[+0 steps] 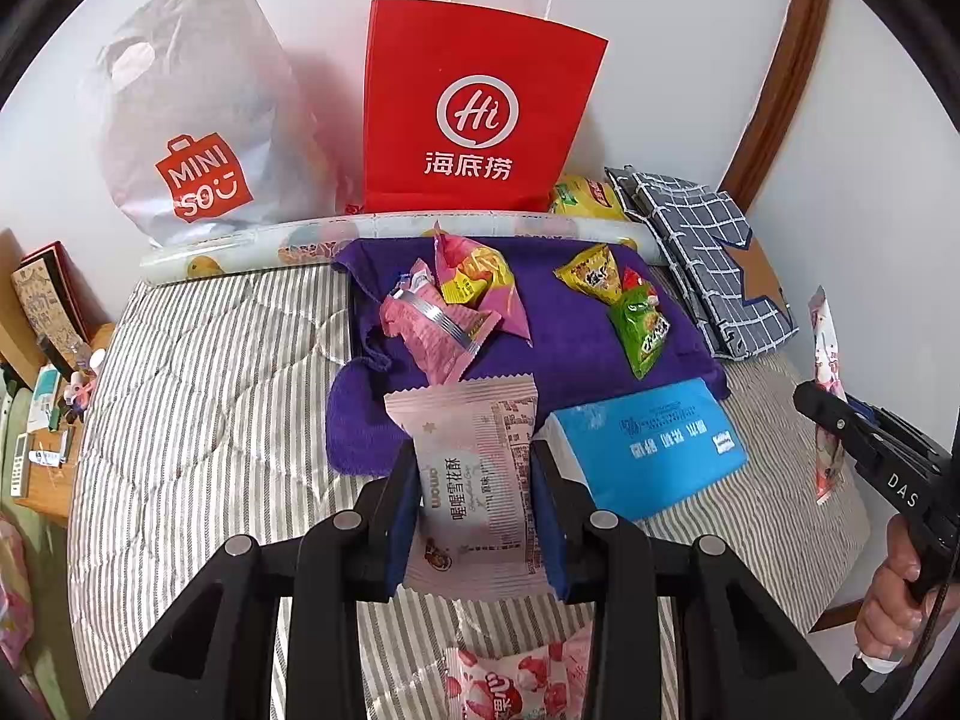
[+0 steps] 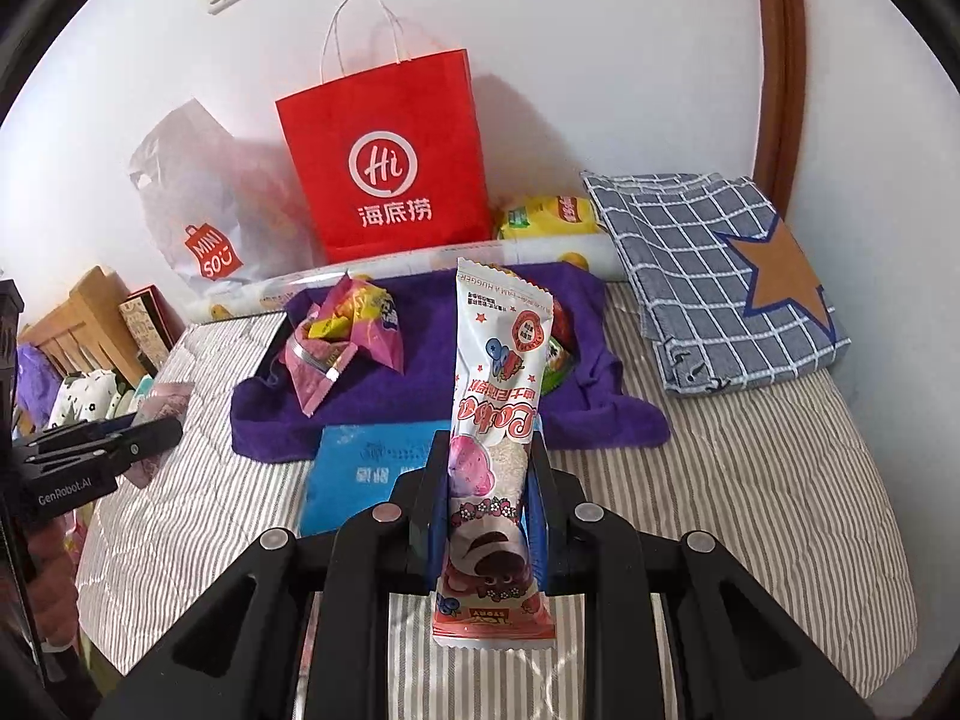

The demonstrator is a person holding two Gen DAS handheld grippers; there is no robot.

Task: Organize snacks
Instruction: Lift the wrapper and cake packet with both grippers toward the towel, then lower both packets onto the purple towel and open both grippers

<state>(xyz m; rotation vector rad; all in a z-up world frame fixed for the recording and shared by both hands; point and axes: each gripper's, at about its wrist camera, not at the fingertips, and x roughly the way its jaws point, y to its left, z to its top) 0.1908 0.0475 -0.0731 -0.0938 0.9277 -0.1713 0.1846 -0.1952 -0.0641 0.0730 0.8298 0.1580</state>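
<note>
My left gripper is shut on a pale pink snack packet, held flat above the striped bed. My right gripper is shut on a long pink-and-white ice-cream-print packet that stands upright between its fingers. On the purple towel lie pink packets at the left and a yellow and a green packet at the right. Another strawberry-print packet lies on the bed below my left gripper. The right gripper with its packet shows at the right edge of the left wrist view.
A red paper bag and a white Miniso plastic bag stand against the wall behind a rolled mat. A blue tissue pack lies at the towel's near edge. Folded checked cloth sits at the right, a wooden bedside shelf at the left.
</note>
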